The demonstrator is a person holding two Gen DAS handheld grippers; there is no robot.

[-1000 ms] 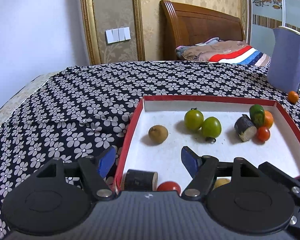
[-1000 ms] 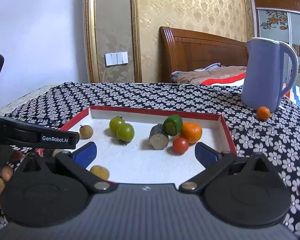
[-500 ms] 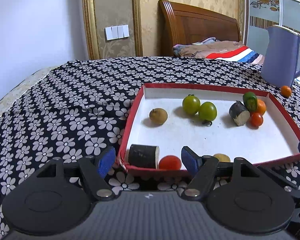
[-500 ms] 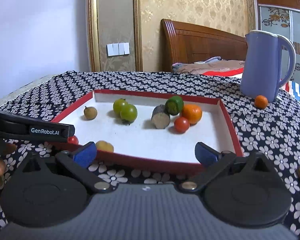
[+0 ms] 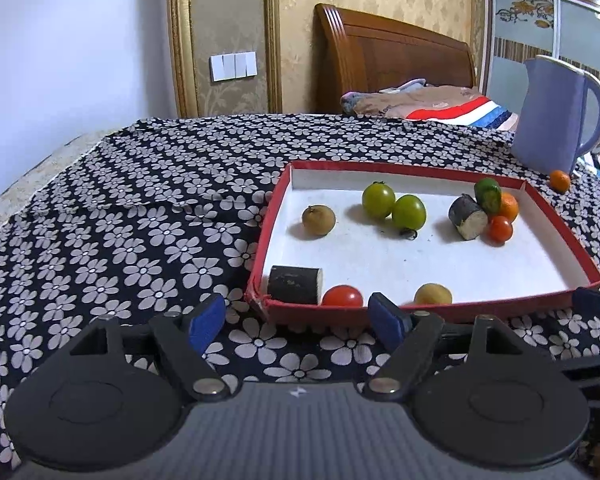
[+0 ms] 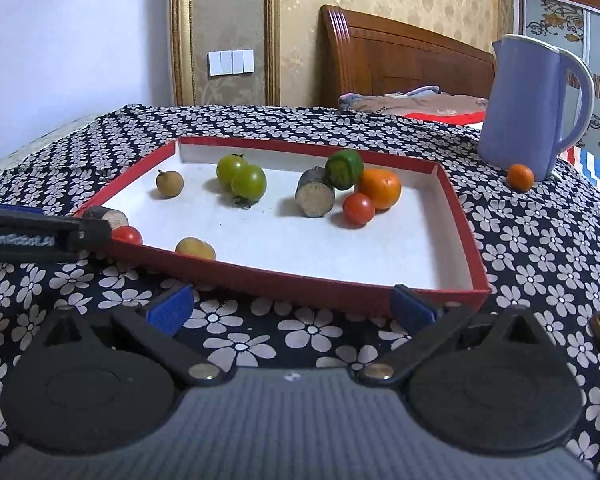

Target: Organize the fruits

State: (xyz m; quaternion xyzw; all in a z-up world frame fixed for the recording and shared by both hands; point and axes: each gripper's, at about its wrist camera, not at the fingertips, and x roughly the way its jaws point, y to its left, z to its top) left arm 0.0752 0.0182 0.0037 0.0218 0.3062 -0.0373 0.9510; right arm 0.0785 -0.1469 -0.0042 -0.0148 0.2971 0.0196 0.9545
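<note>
A red-rimmed white tray (image 5: pixel 428 312) (image 6: pixel 284 276) sits on the flowered tablecloth. It holds two green tomatoes (image 5: pixel 394 206) (image 6: pixel 242 178), a brown longan (image 5: pixel 318 220) (image 6: pixel 169 183), two dark sugarcane pieces (image 5: pixel 295 285) (image 5: pixel 469 216), red cherry tomatoes (image 5: pixel 342 297) (image 6: pixel 358 209), a tangerine (image 6: pixel 380 188), a green fruit (image 6: pixel 343 164) and a yellow fruit (image 5: pixel 433 294) (image 6: pixel 195 248). A small orange (image 5: pixel 559 181) (image 6: pixel 520 177) lies outside by the jug. My left gripper (image 5: pixel 296 318) is open and empty before the tray's near left corner. My right gripper (image 6: pixel 290 310) is open and empty before the tray's near edge.
A blue jug (image 5: pixel 556 114) (image 6: pixel 532 108) stands behind the tray on the right. The left gripper's body (image 6: pixel 28 236) shows at the left of the right wrist view. A bed with a wooden headboard (image 5: pixel 392 60) lies beyond the table.
Both grippers have pulled back from over the tray toward me, and now sit in front of its near edge. Both stay open. The fruits have not moved.
</note>
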